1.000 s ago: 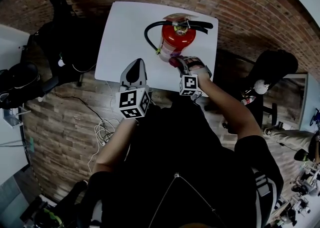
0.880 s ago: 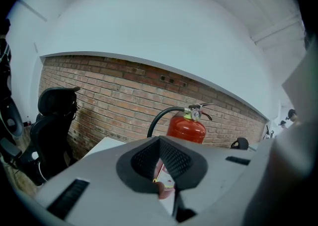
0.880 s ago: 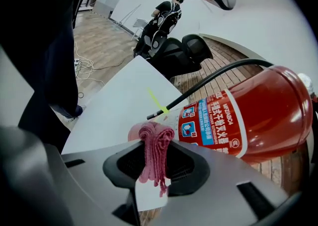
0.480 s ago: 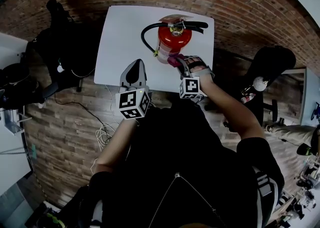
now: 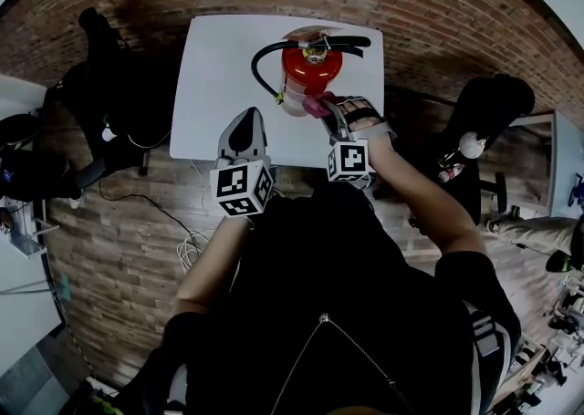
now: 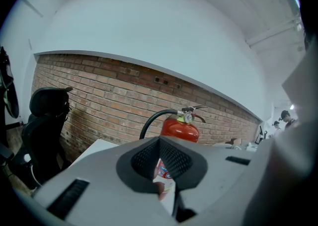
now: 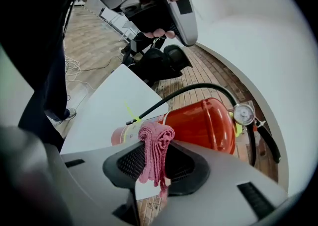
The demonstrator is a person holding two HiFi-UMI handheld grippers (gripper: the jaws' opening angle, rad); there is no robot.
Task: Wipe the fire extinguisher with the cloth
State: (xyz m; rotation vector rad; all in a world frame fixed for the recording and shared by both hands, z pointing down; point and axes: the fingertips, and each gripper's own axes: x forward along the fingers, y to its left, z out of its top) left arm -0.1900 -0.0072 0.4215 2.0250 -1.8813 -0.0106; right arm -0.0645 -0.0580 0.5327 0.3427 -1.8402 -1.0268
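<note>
As the red fire extinguisher [image 5: 310, 69] stands upright on the right half of the flat white desk [image 5: 214, 76], my right hand-held gripper [image 5: 325, 111] is clamped on a pink cloth [image 5: 313, 107] at the low near side of the cylinder. The right gripper view shows the cloth as a ribbed, knitted wad pinched between the black, cross-hatched pads, with a frayed end hanging below them. Just behind it is the glossy, smooth metal body with its pale label band. Whether the cloth actually presses on the metal I cannot tell.

A black rubber hose [image 5: 260, 62] arcs from the valve head down the extinguisher's left side. A round, white-faced gauge [image 7: 244, 114] sits at the neck beneath the black lever handle [image 5: 342, 42].

My left hand-held gripper [image 5: 248, 118] hangs over the desk's near edge, well left of the cylinder. Its grey jaws are drawn together to a point and hold nothing.

A rough red brick wall [image 6: 99, 81] rises behind the desk, and wood-plank floor [image 5: 119, 240] lies below.
</note>
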